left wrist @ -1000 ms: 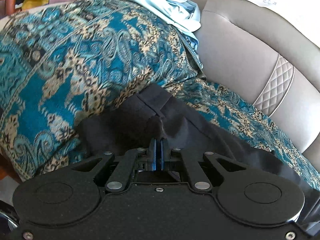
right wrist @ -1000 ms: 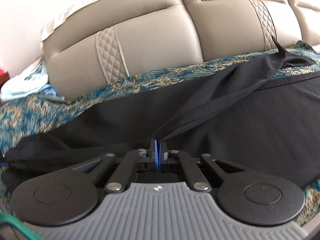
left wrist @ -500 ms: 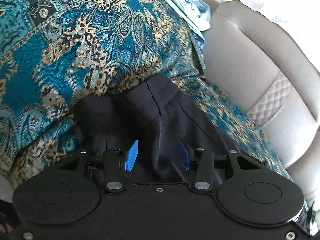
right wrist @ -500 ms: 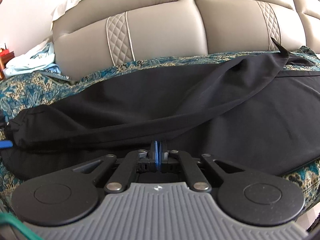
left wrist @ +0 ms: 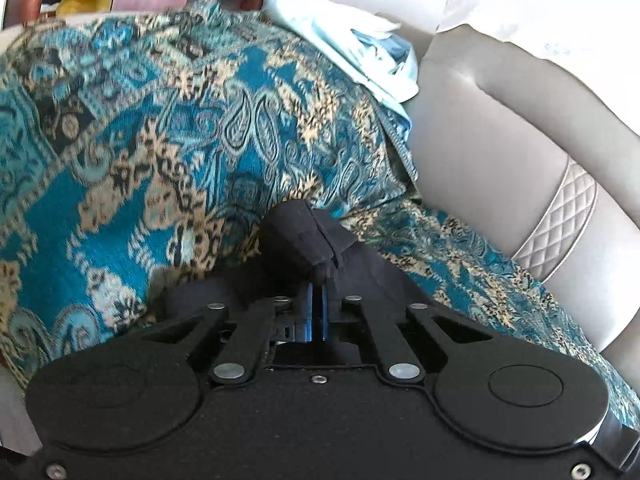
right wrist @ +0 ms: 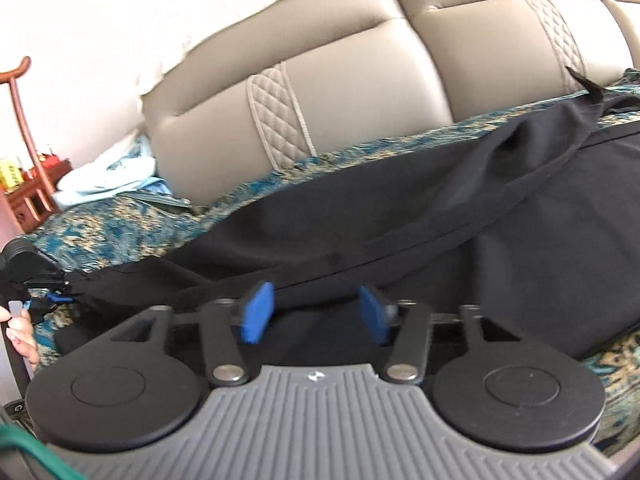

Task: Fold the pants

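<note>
Pinching a bunched end of the black pants, your left hand-held gripper has its 2 blue pads pressed together on the fabric, which rises in a small hump just ahead of the fingertips. Beyond that hump and to its left lies the teal patterned throw, draped over the sofa arm; to the right of the gripper the throw runs along the seat beside the grey sofa backrest. A pale blue cloth sits far ahead on top of the sofa arm.

Your right hand-held gripper is opening: its 2 blue pads stand well apart, and they press on nothing. The pants lie spread directly ahead of it along the seat, with a long folded ridge of fabric running from just in front of the pads up and away to the right. Dark fabric also shows between and below the 2 fingers, but whether it touches them you cannot tell from this view. Behind the pants, the backrest fills the far side. At the far left of this gripper's view you can see your left gripper holding the pants' end, with fingers of your hand just below it.
</note>
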`<state>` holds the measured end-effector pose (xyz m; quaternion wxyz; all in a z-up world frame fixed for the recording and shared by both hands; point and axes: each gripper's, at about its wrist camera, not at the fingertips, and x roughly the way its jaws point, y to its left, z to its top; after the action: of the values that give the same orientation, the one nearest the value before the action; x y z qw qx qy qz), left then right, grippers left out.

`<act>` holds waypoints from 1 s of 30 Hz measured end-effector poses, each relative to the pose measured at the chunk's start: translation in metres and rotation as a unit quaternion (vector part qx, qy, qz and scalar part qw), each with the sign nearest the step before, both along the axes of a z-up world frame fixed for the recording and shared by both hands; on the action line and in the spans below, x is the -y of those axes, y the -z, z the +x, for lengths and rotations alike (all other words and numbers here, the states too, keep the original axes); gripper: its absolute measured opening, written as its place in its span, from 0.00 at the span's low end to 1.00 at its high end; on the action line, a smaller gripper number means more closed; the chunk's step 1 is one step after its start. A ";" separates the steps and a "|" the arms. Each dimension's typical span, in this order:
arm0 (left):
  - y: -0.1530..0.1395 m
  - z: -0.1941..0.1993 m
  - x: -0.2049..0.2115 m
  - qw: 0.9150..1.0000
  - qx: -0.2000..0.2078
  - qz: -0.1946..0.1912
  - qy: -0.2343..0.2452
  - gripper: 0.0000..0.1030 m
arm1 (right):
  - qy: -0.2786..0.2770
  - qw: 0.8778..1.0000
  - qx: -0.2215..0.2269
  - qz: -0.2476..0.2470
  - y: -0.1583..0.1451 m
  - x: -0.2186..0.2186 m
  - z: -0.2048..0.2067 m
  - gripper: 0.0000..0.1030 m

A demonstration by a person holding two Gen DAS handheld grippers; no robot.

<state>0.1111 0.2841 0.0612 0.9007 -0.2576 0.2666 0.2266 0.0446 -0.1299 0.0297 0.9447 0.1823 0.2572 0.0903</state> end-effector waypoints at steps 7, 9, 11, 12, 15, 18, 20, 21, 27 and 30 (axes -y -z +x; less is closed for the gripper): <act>0.002 -0.013 0.002 1.000 -0.007 0.010 0.004 0.04 | 0.035 0.996 -0.049 0.064 -0.004 -0.010 0.033 0.83; 0.008 -0.015 0.001 1.000 -0.014 0.008 0.002 0.04 | 0.068 0.993 -0.075 0.062 -0.005 -0.012 0.047 0.83; 0.012 -0.018 -0.002 1.000 -0.016 0.002 0.000 0.04 | 0.119 0.986 -0.106 0.044 -0.005 -0.011 0.062 0.83; 0.013 -0.020 -0.003 1.000 -0.017 0.000 0.000 0.04 | 0.149 0.981 -0.118 0.031 -0.005 -0.008 0.069 0.84; 0.015 -0.023 -0.005 1.000 -0.017 0.003 0.003 0.04 | 0.218 0.969 -0.120 0.002 -0.007 0.008 0.084 0.87; 0.015 -0.025 -0.005 1.000 -0.014 0.006 0.006 0.04 | 0.264 0.956 -0.124 -0.027 -0.003 0.033 0.097 0.87; 0.017 -0.026 -0.005 1.000 -0.015 0.007 0.007 0.04 | 0.274 0.953 -0.122 -0.044 -0.002 0.051 0.103 0.80; 0.018 -0.026 -0.005 1.000 -0.015 0.008 0.008 0.04 | 0.276 0.952 -0.123 -0.050 -0.003 0.059 0.106 0.69; 0.018 -0.028 -0.003 1.000 -0.012 0.003 0.008 0.04 | 0.286 0.948 -0.136 -0.019 -0.009 0.107 0.112 0.09; 0.015 -0.032 -0.002 1.000 -0.008 0.002 0.008 0.04 | 0.284 0.951 -0.122 -0.027 -0.013 0.115 0.095 0.06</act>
<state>0.0793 0.2856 0.0465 0.9009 -0.2520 0.2751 0.2218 0.1396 -0.2448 0.0422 0.8974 0.2315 0.3102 -0.2116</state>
